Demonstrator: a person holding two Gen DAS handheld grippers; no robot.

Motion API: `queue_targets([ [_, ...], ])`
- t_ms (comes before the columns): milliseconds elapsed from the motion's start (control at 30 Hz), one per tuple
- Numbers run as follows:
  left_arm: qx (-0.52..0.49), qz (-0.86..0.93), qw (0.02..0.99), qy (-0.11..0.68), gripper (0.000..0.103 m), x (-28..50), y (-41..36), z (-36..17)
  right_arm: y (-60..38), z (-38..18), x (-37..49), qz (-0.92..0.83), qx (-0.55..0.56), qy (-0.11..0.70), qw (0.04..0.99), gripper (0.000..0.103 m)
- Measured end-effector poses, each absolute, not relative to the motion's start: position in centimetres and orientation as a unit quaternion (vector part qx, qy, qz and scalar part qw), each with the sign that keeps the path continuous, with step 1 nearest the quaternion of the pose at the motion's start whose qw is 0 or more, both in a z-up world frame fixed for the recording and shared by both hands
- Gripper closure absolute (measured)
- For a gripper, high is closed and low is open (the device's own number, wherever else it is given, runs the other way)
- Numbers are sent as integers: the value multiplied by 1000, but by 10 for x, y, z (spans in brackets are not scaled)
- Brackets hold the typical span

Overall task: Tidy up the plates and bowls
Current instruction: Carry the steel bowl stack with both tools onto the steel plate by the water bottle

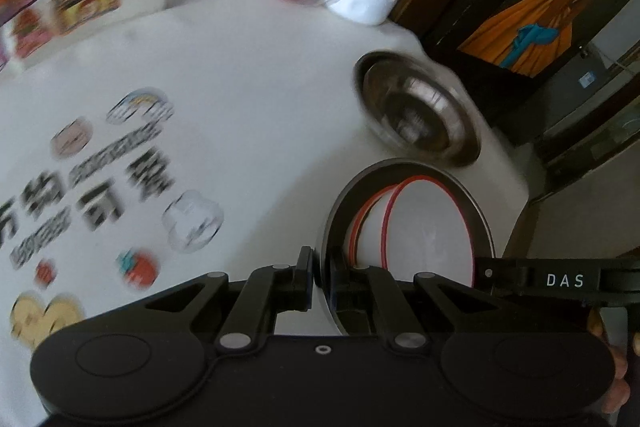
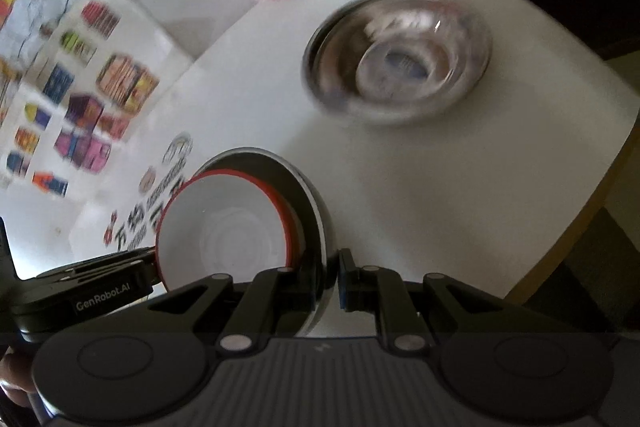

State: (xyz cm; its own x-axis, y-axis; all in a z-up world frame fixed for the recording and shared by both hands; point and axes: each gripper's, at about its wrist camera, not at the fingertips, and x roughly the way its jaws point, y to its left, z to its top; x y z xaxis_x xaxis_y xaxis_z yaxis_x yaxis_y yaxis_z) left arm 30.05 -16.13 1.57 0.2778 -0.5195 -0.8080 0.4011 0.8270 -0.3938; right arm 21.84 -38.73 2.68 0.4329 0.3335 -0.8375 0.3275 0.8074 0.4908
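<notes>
We see a glossy steel bowl [image 2: 398, 61] beyond the fingers, a matt white tabletop [image 2: 460, 187], and glossy red-rimmed white bowls [image 2: 224, 231] between them.

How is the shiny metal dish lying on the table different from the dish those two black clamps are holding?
The metal dish on the table lies flat, opening upward; the held dish is tilted nearly on edge.
The metal dish on the table appears empty; the held dish carries red-rimmed white bowls.
Nothing touches the metal dish on the table; the left gripper and right gripper both pinch the held dish's rim.
Both are round with raised rims.
</notes>
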Motion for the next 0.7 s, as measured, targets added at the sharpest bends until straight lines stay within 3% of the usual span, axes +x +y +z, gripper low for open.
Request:
queue_targets([
  [700,-46,-321,810,489,98,390,-281,18,-494,11,292,-62,330,488,805,90],
])
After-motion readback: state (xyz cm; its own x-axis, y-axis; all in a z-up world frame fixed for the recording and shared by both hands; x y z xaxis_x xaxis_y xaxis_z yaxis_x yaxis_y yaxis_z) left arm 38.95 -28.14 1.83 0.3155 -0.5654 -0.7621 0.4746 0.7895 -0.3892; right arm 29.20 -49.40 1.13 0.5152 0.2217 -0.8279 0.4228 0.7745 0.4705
